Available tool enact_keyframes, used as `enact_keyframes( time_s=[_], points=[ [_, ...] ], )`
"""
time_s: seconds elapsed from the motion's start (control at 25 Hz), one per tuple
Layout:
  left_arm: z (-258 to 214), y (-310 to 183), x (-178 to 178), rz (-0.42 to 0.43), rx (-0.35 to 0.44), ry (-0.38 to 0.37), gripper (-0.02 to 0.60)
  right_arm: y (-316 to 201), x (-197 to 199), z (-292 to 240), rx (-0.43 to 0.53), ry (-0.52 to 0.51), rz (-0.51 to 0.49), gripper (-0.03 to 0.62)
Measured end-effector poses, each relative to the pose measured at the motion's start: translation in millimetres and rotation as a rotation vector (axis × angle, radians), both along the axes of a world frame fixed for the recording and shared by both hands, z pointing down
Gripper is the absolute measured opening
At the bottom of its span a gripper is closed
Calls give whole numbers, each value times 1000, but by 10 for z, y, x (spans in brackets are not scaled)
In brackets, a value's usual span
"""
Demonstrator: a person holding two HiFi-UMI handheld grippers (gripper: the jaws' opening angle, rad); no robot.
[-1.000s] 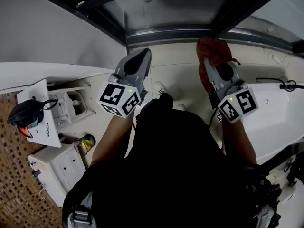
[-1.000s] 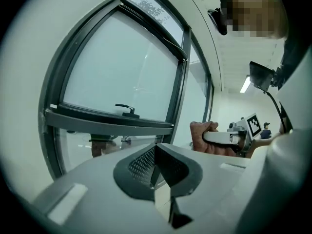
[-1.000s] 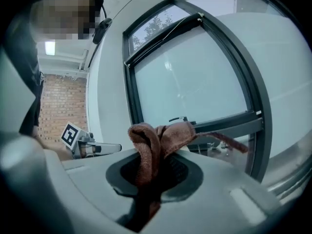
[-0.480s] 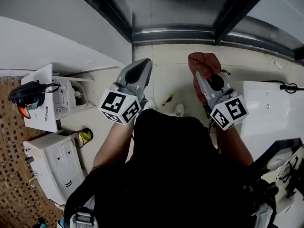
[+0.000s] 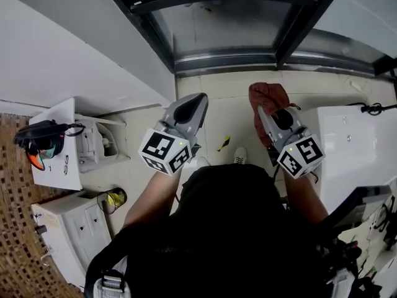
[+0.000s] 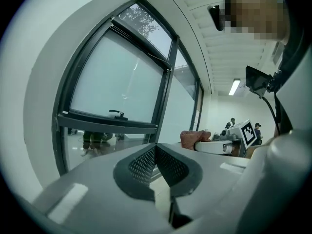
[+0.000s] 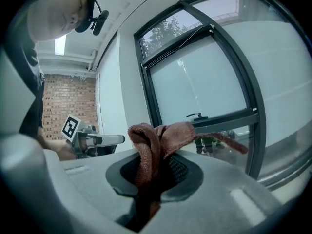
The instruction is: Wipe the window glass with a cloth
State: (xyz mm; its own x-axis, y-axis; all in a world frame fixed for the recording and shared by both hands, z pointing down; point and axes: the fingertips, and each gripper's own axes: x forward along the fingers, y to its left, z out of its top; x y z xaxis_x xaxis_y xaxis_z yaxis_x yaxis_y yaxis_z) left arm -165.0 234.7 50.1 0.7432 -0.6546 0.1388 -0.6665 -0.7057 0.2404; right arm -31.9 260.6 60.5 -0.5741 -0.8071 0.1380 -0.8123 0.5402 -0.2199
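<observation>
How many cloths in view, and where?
1: the reddish-brown cloth, clamped in the right gripper, facing the window. Left gripper holds none; others may be hidden.

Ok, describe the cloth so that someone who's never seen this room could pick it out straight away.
Start at the big dark-framed window. In front of it the right claw pinches the cloth, a crumpled bundle. It is the only rust-brown, soft thing there; the left claw beside it is shut on nothing.
</observation>
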Motion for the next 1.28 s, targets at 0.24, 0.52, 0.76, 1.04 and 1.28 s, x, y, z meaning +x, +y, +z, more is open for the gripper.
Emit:
enact_keyframes(
  time_s=[0.24,0.52,0.76,1.04,1.28],
  points=[
    [23,247,-369,57,12,11,17,372,-393,69,-13,-4,74,41],
    [84,479,-536,70,9,16,17,654,-620,75,1,49,59,41],
    [-42,466,-553,29,28,31,17,597,-562,-67,17,72,25,41],
    [-88,436,-551,11,45,33,17,546,-619,-67,28,53,8,40],
    [-44,431,-565,2,35,31,17,550,-615,-42,26,53,10,40]
  ],
)
